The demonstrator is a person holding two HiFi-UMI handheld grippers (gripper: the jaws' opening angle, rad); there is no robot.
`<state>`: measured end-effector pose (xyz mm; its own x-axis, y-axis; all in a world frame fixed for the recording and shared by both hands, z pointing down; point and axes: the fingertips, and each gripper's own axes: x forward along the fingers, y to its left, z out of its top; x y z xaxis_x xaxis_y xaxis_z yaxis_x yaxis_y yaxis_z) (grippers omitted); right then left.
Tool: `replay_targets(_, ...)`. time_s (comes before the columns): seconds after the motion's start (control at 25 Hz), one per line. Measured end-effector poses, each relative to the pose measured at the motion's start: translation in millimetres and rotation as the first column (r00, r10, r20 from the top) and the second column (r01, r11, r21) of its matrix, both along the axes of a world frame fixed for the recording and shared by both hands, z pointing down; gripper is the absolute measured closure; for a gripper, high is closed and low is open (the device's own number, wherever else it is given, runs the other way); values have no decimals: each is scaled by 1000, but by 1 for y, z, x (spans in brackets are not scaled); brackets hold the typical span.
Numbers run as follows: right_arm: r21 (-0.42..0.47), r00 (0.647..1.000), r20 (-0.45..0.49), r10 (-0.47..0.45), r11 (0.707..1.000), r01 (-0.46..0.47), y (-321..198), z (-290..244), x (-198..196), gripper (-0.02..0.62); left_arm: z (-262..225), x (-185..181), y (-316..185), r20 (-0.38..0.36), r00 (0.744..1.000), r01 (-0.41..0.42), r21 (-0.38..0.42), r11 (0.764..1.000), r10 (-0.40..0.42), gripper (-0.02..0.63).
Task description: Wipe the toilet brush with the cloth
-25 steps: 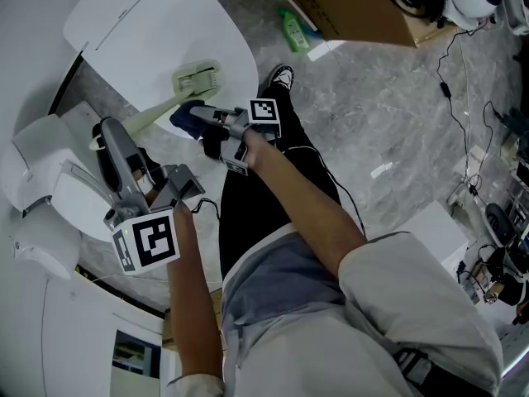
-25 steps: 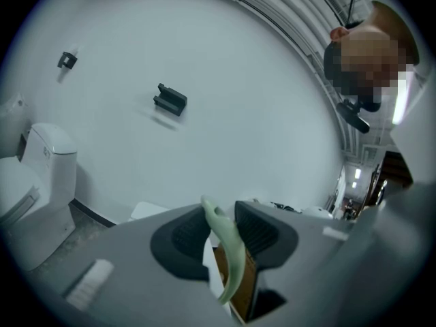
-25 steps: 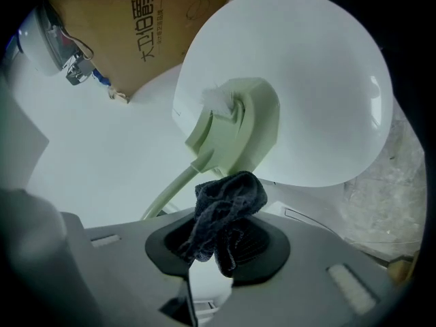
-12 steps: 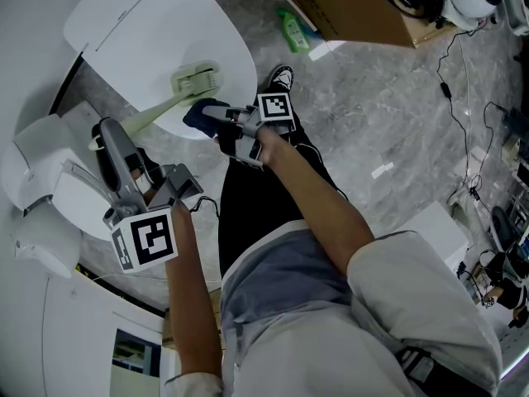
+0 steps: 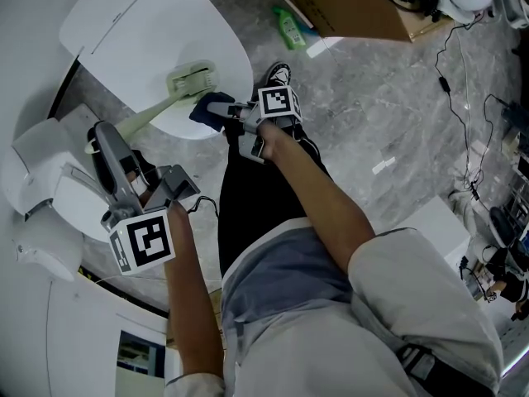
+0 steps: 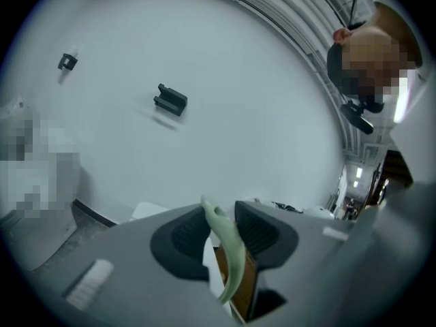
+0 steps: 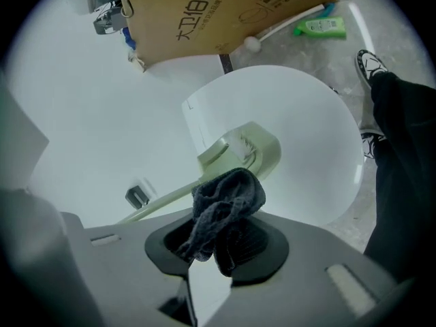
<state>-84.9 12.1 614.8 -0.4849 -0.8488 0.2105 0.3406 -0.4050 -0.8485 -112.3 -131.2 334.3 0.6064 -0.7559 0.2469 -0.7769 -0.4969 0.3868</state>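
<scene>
Left gripper [image 6: 221,231] clamped on pale green handle [image 6: 226,257] of toilet brush [image 5: 193,79]. Brush head lay over toilet lid [image 5: 132,31], near lid's front rim. Right gripper [image 7: 219,240] pinched shut on dark cloth [image 7: 228,195]. Cloth bunched at brush neck over same rim; contact uncertain.

Risks:
- thin handle pivoting in left jaws under wiping push
- small bunched cloth slipping out or snagging on brush head
- head knocking lid

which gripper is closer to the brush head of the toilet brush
Right. The right gripper, shut on the cloth, is just beside the brush head. The left gripper clamps the handle at its far end.
</scene>
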Motion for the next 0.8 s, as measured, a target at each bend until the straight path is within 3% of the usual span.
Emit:
replay_targets(0.16, 19, 999, -38, -9, 1000, 9, -4, 3, 4, 502, 0, 0, 2, 3, 1000, -3, 0, 1000, 3, 606)
replay_targets(0.32, 18, 988, -133, -83, 996, 86, -10, 7, 1, 502, 1, 0, 2, 8, 1000, -4, -1, 1000, 4, 606)
replay_targets(0.52, 5, 942, -266, -204, 977, 213, -14, 12, -2, 502, 0, 0, 2, 5, 1000, -6, 0, 1000, 6, 606)
replay_targets(0.8, -28, 864, -379, -330, 938, 346, -15, 20, -2, 502, 2, 0, -1, 1, 1000, -10, -1, 1000, 10, 606)
